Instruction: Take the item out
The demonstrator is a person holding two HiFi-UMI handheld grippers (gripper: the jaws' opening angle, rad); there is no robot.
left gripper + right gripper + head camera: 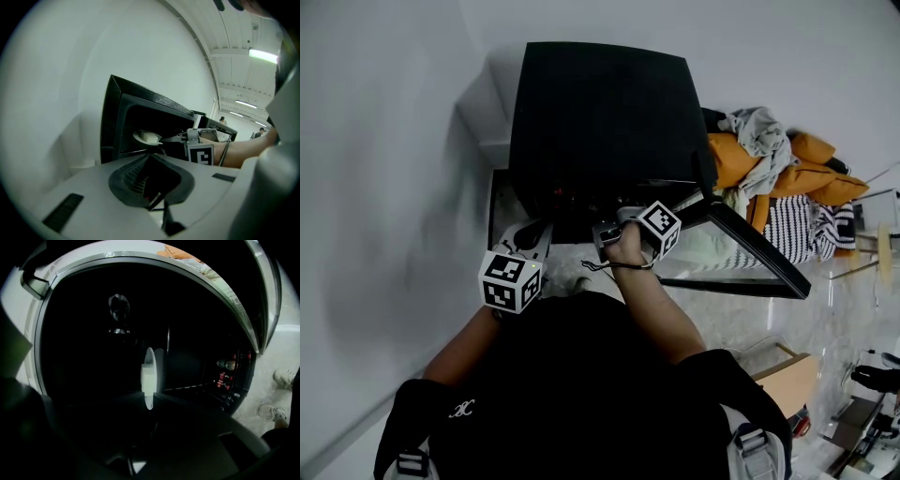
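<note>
right gripper (149, 398) clamped on the rim of a white plate (149, 373) bearing a pale food piece (149, 137), at the black oven's (600, 122) mouth toward 12 o'clock; left gripper (151, 158), at 8 o'clock, closed and empty; this one-sided hold risked tilting the plate and spilling the food.

No legible text or numbers

oven (600, 112) interior: dark | right tongs (149, 399) tips on plate (149, 376): barely visible
</note>
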